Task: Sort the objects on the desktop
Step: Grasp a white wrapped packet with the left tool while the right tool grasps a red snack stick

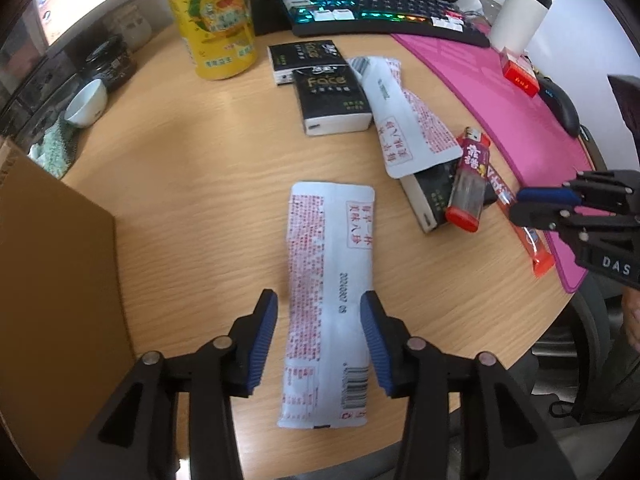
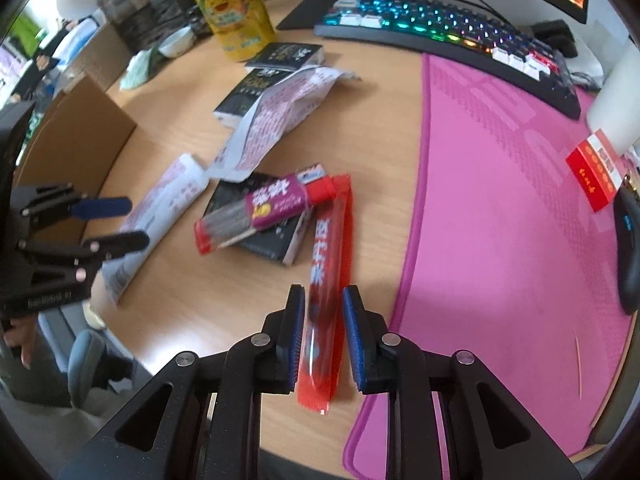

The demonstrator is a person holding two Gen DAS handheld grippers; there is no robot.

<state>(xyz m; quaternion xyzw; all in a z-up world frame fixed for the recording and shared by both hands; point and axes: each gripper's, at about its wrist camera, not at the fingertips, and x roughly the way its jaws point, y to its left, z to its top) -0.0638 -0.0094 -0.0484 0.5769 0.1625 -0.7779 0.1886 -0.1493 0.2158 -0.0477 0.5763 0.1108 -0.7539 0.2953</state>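
Note:
My left gripper [image 1: 319,310] is open, its blue pads on either side of a white sachet with red print [image 1: 328,300] lying flat on the wooden desk. The sachet also shows in the right wrist view [image 2: 160,216]. My right gripper [image 2: 322,306] is open around a long red stick packet [image 2: 328,276] lying at the edge of the pink mat; the pads stand apart from it. A red lighter [image 2: 264,210] lies on a black tissue pack [image 2: 260,236]. A second white sachet [image 1: 408,120] and two black Face tissue packs [image 1: 332,100] lie farther back.
A cardboard box [image 1: 52,264] stands at the left. A yellow pineapple can [image 1: 212,16], a white bowl [image 1: 86,104], an RGB keyboard [image 1: 384,12], a white tumbler [image 1: 520,12], a pink mat [image 2: 500,200], a red box [image 2: 596,172] and a black mouse [image 2: 628,256] surround the area.

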